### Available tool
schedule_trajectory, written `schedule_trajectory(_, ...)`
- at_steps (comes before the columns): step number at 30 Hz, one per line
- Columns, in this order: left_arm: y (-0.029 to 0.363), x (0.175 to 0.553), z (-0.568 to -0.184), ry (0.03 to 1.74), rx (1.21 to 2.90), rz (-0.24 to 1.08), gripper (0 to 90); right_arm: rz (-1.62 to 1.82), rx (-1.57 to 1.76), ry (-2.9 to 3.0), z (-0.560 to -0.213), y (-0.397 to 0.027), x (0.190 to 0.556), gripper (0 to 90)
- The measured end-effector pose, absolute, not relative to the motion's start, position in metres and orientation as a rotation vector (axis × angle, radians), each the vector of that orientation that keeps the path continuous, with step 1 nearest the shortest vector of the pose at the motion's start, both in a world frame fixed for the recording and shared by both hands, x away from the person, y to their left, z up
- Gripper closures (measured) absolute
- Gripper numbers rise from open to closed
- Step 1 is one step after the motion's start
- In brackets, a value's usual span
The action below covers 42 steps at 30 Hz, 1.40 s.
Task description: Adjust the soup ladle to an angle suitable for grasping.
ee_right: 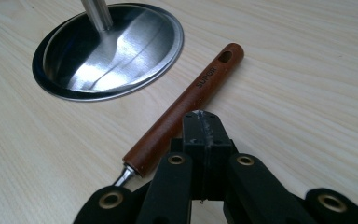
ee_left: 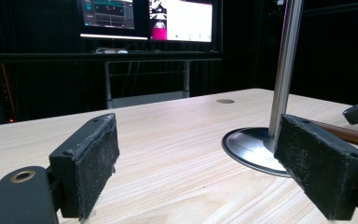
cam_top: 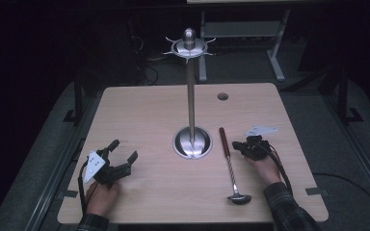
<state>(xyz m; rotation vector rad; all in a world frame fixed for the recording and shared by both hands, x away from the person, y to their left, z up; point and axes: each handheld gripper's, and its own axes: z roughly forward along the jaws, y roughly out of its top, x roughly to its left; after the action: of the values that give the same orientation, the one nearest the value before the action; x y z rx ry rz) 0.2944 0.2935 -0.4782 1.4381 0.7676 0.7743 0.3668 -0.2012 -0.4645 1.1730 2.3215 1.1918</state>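
Right gripper [ee_right: 204,116]: jaws pressed together, empty, tips just above the ladle's wooden handle [ee_right: 186,105]. The ladle [cam_top: 230,163] lies flat on the table [cam_top: 139,110] — beside the stand's steel base [cam_top: 192,142]. Left gripper [cam_top: 123,153]: jaws apart, empty.

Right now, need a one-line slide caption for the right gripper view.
Shut gripper poised beside a wooden ladle handle lying near the steel stand base on the table.
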Motion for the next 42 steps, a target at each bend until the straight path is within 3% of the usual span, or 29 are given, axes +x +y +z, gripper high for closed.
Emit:
schedule_trajectory(31,0.294,0.294,-0.478,0.768,1.439,0.774,13.3,1.141,1.079,2.454,-0.476,-0.17,0.366,89.7)
schedule_trajectory(42,0.294,0.294,-0.478,0.765,1.444,0.777,13.2,1.137,1.134,2.475,-0.464,-0.175,0.359,89.7)
